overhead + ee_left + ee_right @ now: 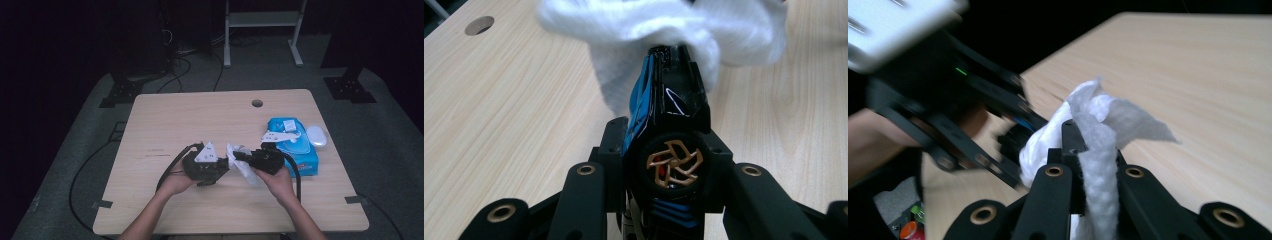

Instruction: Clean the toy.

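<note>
Dim room; pale wooden counter (165,120) on grey carpet (390,130), white metal frame (262,20) behind, black cables (185,70) trailing.

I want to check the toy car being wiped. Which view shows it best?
The left gripper view: the black and blue toy car sits close, shut between the jaws, gold wheel visible, its front in the white wipe. The high view hides it between the grippers; the right gripper view shows a dark blurred bit.

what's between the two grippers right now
A crumpled white wipe bridges the left gripper and the right gripper, seen in the high view.
</note>
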### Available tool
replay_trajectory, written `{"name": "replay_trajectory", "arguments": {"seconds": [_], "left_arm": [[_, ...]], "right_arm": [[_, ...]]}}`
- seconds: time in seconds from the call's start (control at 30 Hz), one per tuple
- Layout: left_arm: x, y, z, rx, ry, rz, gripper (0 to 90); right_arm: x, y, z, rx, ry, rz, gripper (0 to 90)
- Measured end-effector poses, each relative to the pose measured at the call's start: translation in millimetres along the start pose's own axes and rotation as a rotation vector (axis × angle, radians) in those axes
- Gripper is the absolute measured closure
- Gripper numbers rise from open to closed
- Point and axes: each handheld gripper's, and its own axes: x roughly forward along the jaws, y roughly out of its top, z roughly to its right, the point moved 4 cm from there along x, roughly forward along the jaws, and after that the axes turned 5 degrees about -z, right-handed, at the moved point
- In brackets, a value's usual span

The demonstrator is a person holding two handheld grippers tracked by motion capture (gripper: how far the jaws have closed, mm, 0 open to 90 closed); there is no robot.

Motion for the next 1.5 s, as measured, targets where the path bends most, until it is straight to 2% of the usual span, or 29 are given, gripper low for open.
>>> {"name": "replay_trajectory", "arguments": {"seconds": [0.07, 0.13, 0.2, 0.27, 0.33, 0.4, 0.5, 0.57, 0.63, 0.7, 0.73, 0.8, 0.97, 1.07, 1.13, 1.2, 1.3, 1.33, 1.37, 1.4, 1.43, 1.5], "left_arm": [[0.4, 0.6, 0.6, -0.003, -0.001, 0.006, 64.3], [-0.4, 0.0, 0.4, -0.002, -0.002, 0.003, 64.3], [-1.3, -1.1, -0.1, 0.003, 0.008, -0.003, 64.3], [-2.0, -1.8, -0.6, -0.008, 0.002, 0.006, 64.3], [-1.9, -1.8, -1.1, -0.007, 0.001, 0.006, 64.3], [-1.4, -1.1, -1.2, -0.007, 0.0, 0.006, 64.3], [0.0, 0.6, -0.7, -0.006, -0.001, 0.013, 64.3], [-0.2, 1.5, -0.1, -0.011, -0.004, 0.016, 64.3], [-0.9, 1.1, -0.5, -0.004, -0.001, 0.009, 64.4], [-2.1, 0.4, -1.0, -0.007, 0.003, 0.009, 64.4], [-2.7, 0.1, -1.4, -0.008, 0.002, 0.011, 64.5], [-3.2, 0.3, -2.4, -0.01, 0.002, 0.014, 64.5], [-0.4, 6.4, -2.4, -0.013, -0.003, 0.028, 64.7], [1.4, 11.4, -3.2, -0.001, 0.001, 0.025, 64.8], [2.8, 14.3, -4.3, 0.003, 0.001, 0.028, 64.9], [3.8, 17.3, -6.5, 0.0, -0.001, 0.04, 64.9], [5.2, 21.3, -8.5, -0.005, -0.001, 0.047, 64.9], [6.2, 22.8, -9.0, -0.004, -0.002, 0.049, 64.9], [6.2, 22.8, -9.0, -0.004, -0.002, 0.049, 64.8], [7.9, 24.5, -9.7, -0.004, -0.007, 0.043, 64.8], [10.0, 25.9, -10.2, -0.003, -0.011, 0.043, 64.9], [9.6, 26.6, -11.7, -0.009, -0.012, 0.053, 64.9]], "right_arm": [[-0.8, 4.2, -5.3, -0.012, 0.022, 0.011, 87.6], [1.0, 2.3, -3.7, -0.026, 0.001, -0.001, 87.5], [2.9, -4.6, 4.2, 0.014, -0.002, -0.012, 87.5], [4.7, -12.0, 12.5, 0.023, -0.025, -0.035, 87.5], [5.6, -16.9, 17.3, 0.054, -0.018, -0.041, 87.5], [4.1, -13.7, 14.5, 0.05, -0.008, -0.028, 87.5], [-0.9, -1.5, 2.2, 0.026, 0.027, 0.009, 87.6], [-1.3, 1.6, -1.8, -0.004, 0.02, 0.011, 87.5], [0.5, -1.7, 1.9, 0.009, 0.014, 0.005, 87.6], [3.6, -9.7, 11.5, 0.021, -0.013, -0.023, 87.6], [4.6, -14.0, 15.9, 0.044, -0.018, -0.033, 87.6], [5.7, -18.4, 20.4, 0.064, -0.01, -0.044, 87.6], [-3.1, -0.2, 3.0, 0.036, 0.044, 0.023, 87.6], [-5.5, 5.1, -2.4, 0.001, 0.021, 0.026, 87.5], [-8.6, 3.5, 3.2, 0.025, 0.02, 0.036, 87.5], [-12.5, -0.6, 12.1, 0.041, -0.008, 0.031, 87.6], [-15.6, -10.9, 29.8, 0.093, -0.043, 0.002, 87.6], [-14.9, -15.9, 34.8, 0.124, -0.033, -0.006, 87.6], [-14.9, -15.9, 34.8, 0.124, -0.033, -0.006, 87.6], [-12.7, -20.7, 38.3, 0.145, -0.022, -0.021, 87.5], [-6.3, -26.3, 38.6, 0.164, 0.012, -0.041, 87.6], [-5.0, -25.3, 37.8, 0.176, 0.017, -0.03, 88.0]]}}
